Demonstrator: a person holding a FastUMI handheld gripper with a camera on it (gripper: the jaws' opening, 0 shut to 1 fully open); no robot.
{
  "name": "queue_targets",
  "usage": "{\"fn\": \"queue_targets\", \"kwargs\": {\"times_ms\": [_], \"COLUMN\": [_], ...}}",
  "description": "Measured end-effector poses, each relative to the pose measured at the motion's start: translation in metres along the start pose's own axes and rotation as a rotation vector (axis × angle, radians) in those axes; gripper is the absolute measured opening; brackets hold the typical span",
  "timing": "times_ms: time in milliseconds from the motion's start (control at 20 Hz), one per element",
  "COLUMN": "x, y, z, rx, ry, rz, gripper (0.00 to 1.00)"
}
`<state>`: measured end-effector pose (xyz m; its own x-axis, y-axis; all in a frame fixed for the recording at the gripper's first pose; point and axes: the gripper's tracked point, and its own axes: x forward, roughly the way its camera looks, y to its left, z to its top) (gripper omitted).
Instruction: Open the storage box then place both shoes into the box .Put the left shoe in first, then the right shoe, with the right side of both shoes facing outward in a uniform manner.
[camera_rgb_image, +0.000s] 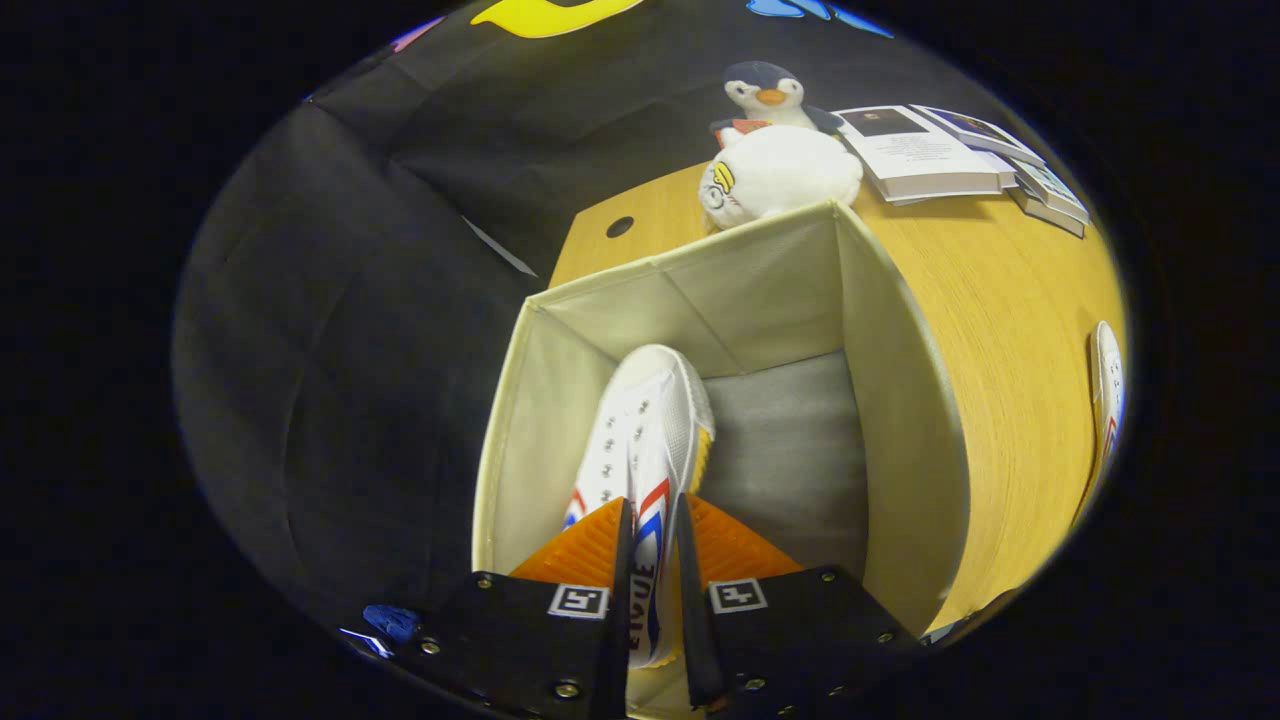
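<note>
I have the jaws (652, 560) pinched on a shoe (645, 450) — both fingers (620, 560) press on its heel end, gap narrow, the upper squeezed between them. The shoe hangs toe-forward and down inside the open box (905, 400), close to the box's left wall, toe reaching toward the grey floor. I can't tell whether the sole is resting on that floor yet.

Second shoe (1107, 385) lies on the desk (1010, 300), well apart to the right of the box, seen only as a sliver. Beyond the box: a white plush (780, 170), a penguin toy (770, 95) behind it, and books (930, 150) further right.

Handling, as I judge it — canvas sneaker, light, soft upper over a stiffer rubber sole. The upper gives under the pinch, so the grip is by cloth and could twist or sag at the toe. A hold at the heel collar, where the fabric is doubled, seems soundest; I'd keep that for the second shoe too. Rubber sole should grip the box floor, not slide. Box walls are fabric, floppy — a nudge from the toe would bow them, so I'd lower straight and release only once the shoe is seated.
</note>
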<state>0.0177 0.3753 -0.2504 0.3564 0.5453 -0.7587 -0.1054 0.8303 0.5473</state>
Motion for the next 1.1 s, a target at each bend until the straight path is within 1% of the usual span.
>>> {"fn": "queue_targets", "kwargs": {"times_ms": [50,150,200,300,450,500,700,900,1100], "x": [-0.005,-0.013,-0.025,-0.043,-0.076,-0.087,-0.125,-0.155,-0.189], "y": [0.006,0.002,0.003,0.000,-0.009,-0.014,-0.055,-0.096,-0.152], "z": [0.001,0.003,0.006,0.016,0.037,0.041,0.055,0.061,0.070], "rx": [-0.026,-0.115,-0.153,-0.210,-0.254,-0.266,-0.299,-0.274,-0.263], "ry": [-0.003,-0.024,-0.044,-0.087,-0.170,-0.190,-0.251,-0.273,-0.318], "rz": [0.013,-0.002,-0.010,-0.003,0.010,0.003,-0.062,-0.087,-0.157], "gripper": [0.42,0.80,0.99,0.98,0.98,0.98,0.97,0.98,0.98]}}
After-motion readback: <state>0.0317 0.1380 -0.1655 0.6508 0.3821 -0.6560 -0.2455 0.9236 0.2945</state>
